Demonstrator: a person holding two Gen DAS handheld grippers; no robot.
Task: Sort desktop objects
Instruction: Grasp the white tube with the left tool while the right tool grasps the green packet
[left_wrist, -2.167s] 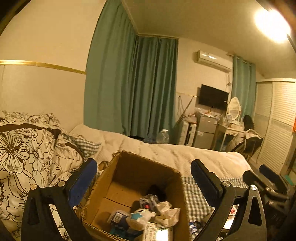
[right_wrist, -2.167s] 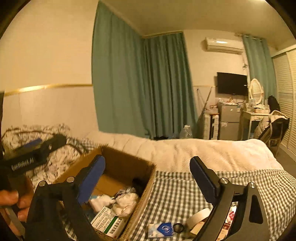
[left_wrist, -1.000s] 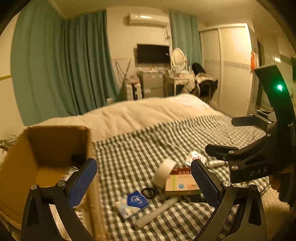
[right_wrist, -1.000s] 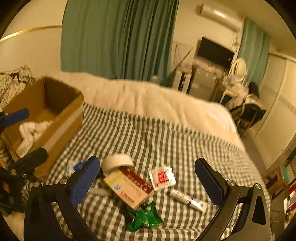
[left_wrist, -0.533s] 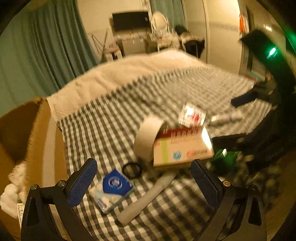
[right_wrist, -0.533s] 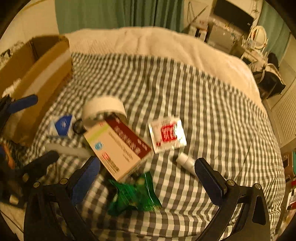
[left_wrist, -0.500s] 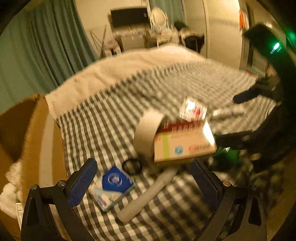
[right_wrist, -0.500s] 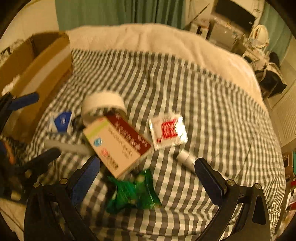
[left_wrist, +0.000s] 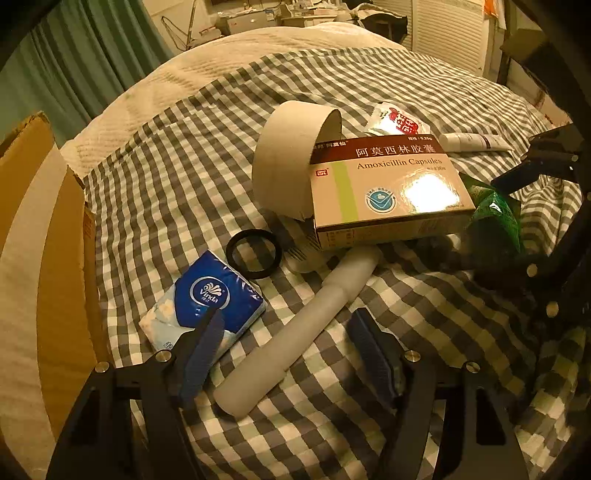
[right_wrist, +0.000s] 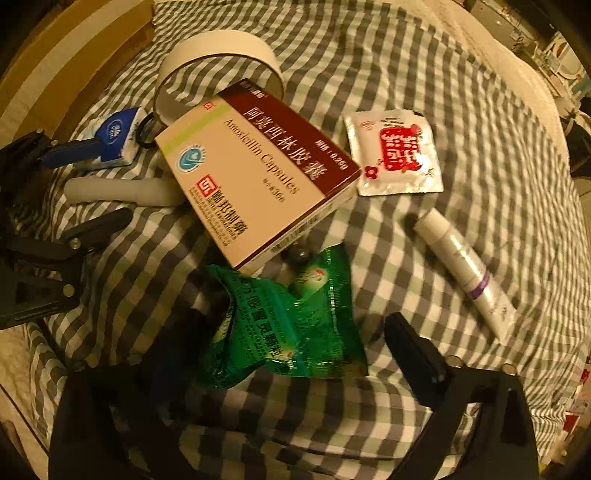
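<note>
On the checked bedspread (left_wrist: 177, 155) lie an Amoxicillin box (left_wrist: 384, 184), a cardboard tape ring (left_wrist: 291, 147), a black ring (left_wrist: 254, 254), a blue tissue pack (left_wrist: 207, 299), a white tube (left_wrist: 306, 325), a green sachet (right_wrist: 288, 325), a red-and-white sachet (right_wrist: 395, 155) and a small cream tube (right_wrist: 461, 273). My left gripper (left_wrist: 288, 354) is open, its fingers on either side of the white tube's near end. My right gripper (right_wrist: 295, 354) is open, its fingers on either side of the green sachet.
A cardboard box (left_wrist: 40, 236) stands at the left edge of the bedspread, next to the tissue pack. A cream blanket (left_wrist: 258, 48) lies beyond the checked cloth. Furniture stands at the far wall.
Both grippers have swung away from the cardboard box and come down to the objects. The left one now straddles the white tube, the right one the green sachet. Both jaws have narrowed.
</note>
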